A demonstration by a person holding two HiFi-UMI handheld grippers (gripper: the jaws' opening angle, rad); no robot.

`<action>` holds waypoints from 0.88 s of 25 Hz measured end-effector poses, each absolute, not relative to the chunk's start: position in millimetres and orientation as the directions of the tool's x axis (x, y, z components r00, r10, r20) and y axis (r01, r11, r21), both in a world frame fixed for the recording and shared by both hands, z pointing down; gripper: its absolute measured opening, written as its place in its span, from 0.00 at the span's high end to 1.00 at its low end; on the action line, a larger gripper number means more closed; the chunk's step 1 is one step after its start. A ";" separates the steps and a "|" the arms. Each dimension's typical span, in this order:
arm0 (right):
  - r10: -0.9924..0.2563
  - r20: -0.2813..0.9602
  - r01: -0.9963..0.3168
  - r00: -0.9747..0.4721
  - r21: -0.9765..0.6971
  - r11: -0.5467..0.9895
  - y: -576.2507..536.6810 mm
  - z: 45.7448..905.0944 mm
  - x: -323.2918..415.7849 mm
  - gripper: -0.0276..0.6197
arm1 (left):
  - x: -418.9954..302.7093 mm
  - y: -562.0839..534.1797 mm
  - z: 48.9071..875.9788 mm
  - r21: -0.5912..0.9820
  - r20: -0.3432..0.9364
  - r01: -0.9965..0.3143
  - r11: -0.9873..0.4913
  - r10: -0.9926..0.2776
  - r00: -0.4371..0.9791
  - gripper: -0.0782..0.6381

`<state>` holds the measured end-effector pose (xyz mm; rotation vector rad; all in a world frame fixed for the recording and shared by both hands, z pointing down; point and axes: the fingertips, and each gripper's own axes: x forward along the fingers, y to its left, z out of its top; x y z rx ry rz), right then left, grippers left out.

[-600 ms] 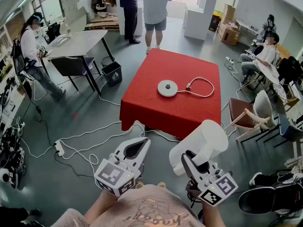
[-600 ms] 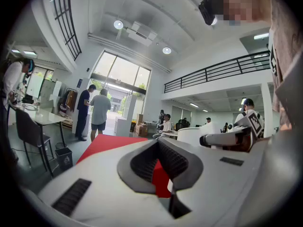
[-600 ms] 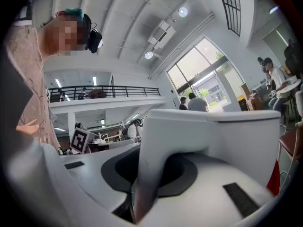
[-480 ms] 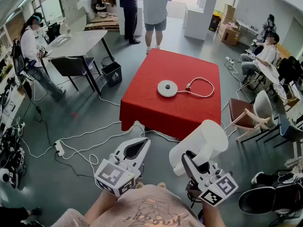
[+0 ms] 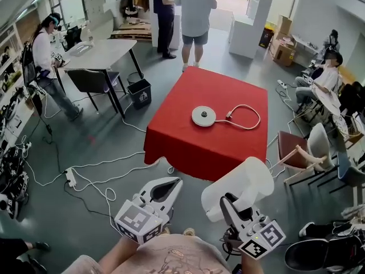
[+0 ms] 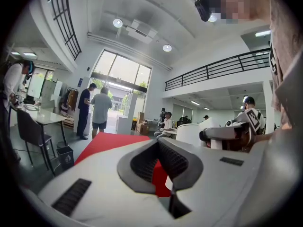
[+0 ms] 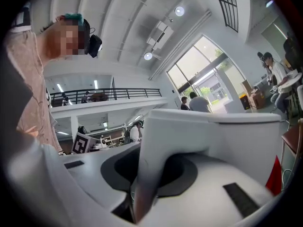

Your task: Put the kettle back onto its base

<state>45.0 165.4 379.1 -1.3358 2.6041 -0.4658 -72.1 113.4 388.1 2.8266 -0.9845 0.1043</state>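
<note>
Here, my right gripper (image 5: 230, 202) clamps the kettle (image 5: 244, 180) by its handle, level for the base (image 5: 203, 116) on the table (image 5: 182, 144) ahead; left gripper (image 5: 173, 182) closed, idle.

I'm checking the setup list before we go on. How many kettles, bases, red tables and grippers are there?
kettle: 1
base: 1
red table: 1
grippers, left gripper and right gripper: 2
Total: 5
</note>
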 end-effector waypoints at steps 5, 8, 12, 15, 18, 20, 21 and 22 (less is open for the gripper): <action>-0.806 -0.028 -0.745 -0.592 -0.363 0.560 163.6 378.9 57.4 0.81 | -61.5 115.1 389.6 0.111 0.116 -0.631 -0.768 -0.620 0.776 0.89; -0.797 -0.035 -0.737 -0.603 -0.358 0.573 161.1 378.7 63.0 0.81 | -58.1 111.4 388.8 0.096 0.114 -0.645 -0.758 -0.636 0.764 0.89; -0.792 -0.041 -0.728 -0.610 -0.365 0.580 158.4 380.5 71.1 0.81 | -56.5 104.7 388.0 0.096 0.106 -0.673 -0.734 -0.664 0.740 0.89; -0.788 -0.042 -0.726 -0.614 -0.362 0.585 156.0 381.8 76.7 0.82 | -53.3 104.1 388.2 0.082 0.099 -0.675 -0.733 -0.668 0.738 0.89; -0.788 -0.045 -0.723 -0.614 -0.367 0.585 151.4 382.2 79.9 0.82 | -53.3 102.0 389.0 0.074 0.106 -0.677 -0.732 -0.670 0.735 0.89; -0.789 -0.046 -0.723 -0.612 -0.371 0.583 149.2 383.3 81.0 0.82 | -54.0 100.8 391.1 0.075 0.110 -0.679 -0.730 -0.671 0.733 0.89; -0.790 -0.047 -0.723 -0.611 -0.372 0.582 148.1 384.0 81.3 0.82 | -54.3 99.8 392.1 0.077 0.111 -0.679 -0.730 -0.671 0.733 0.89; -0.791 -0.046 -0.724 -0.610 -0.372 0.581 147.1 384.8 81.6 0.82 | -54.1 98.5 393.1 0.079 0.111 -0.678 -0.730 -0.670 0.734 0.89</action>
